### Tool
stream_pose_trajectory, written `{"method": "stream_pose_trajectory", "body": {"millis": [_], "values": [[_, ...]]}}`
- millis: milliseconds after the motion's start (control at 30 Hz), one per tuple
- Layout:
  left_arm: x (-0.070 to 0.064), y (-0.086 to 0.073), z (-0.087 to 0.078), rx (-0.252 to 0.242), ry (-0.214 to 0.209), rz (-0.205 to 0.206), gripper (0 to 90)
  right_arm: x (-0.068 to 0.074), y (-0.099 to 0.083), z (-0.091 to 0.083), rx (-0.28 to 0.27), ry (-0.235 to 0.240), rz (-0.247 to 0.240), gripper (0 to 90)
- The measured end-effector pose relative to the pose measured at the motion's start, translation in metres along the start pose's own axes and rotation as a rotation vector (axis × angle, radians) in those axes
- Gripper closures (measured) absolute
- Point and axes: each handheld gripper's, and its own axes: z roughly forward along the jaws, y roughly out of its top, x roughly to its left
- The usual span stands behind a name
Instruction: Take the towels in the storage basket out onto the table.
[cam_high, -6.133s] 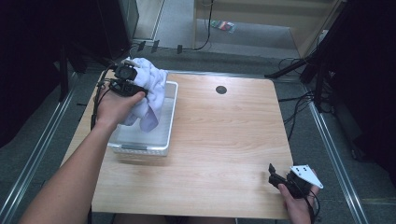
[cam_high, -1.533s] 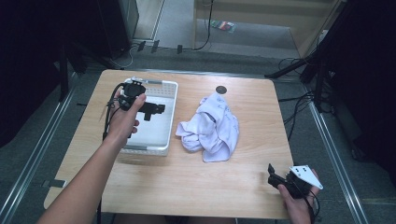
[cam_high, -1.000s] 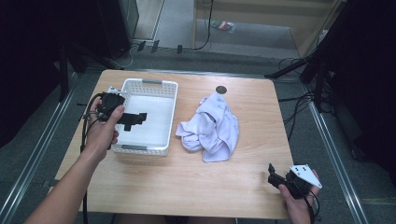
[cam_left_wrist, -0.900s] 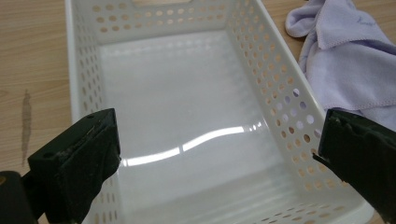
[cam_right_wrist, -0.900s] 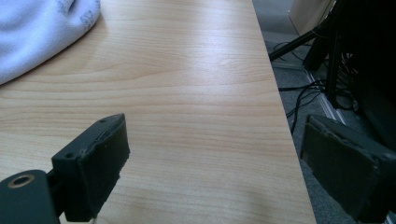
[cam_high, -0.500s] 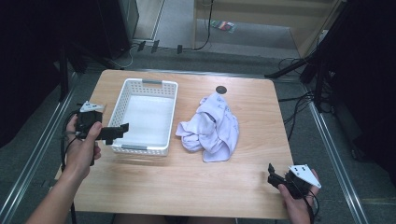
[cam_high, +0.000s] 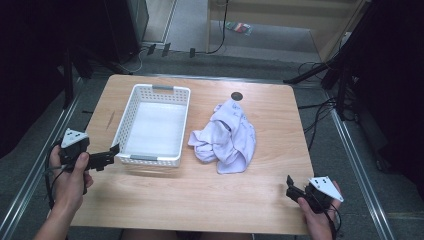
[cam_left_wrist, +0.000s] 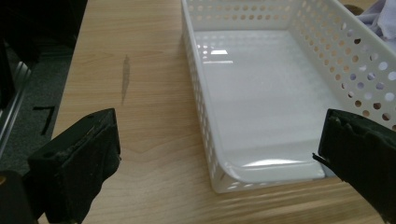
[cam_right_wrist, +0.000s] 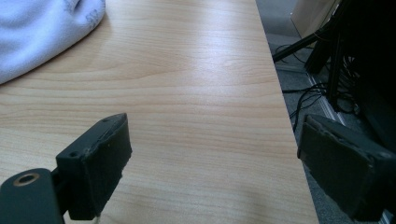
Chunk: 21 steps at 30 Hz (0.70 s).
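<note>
- The high view looks forward and down from above the person's side, taking in the whole table, with 12 o'clock at its far edge.
- The left gripper view sits low and close at the table's 9 o'clock edge, facing the white basket.
- The right gripper view sits low near 5 o'clock, facing 12; it shares the pale cloth with the high view.

- I read this as a lab or test room, not a home.
- Bare wooden table stands alone on grey carpet floor, metal rails along both sides.
- Loose black cables run across the floor.
- Black stand legs and dark equipment crowd the edges.
- Light wooden furniture at the back.
</note>
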Motion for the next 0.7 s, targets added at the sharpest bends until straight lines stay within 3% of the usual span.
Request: {"method": "stream_pose_trajectory", "body": {"millis": [233,467,700], "values": [[0.018,-0.026,-0.006,-0.054,0.031,-0.022,0.0,0.000,0.000,0.000,0.000,-0.006,0.003,9.8],[0.037,-0.058,-0.005,-0.077,0.045,-0.058,0.0,0.000,0.000,0.000,-0.002,-0.007,0.001,10.3],[0.056,-0.087,0.000,-0.033,0.085,-0.110,0.0,0.000,0.000,0.000,-0.002,-0.005,0.006,10.6]]}}
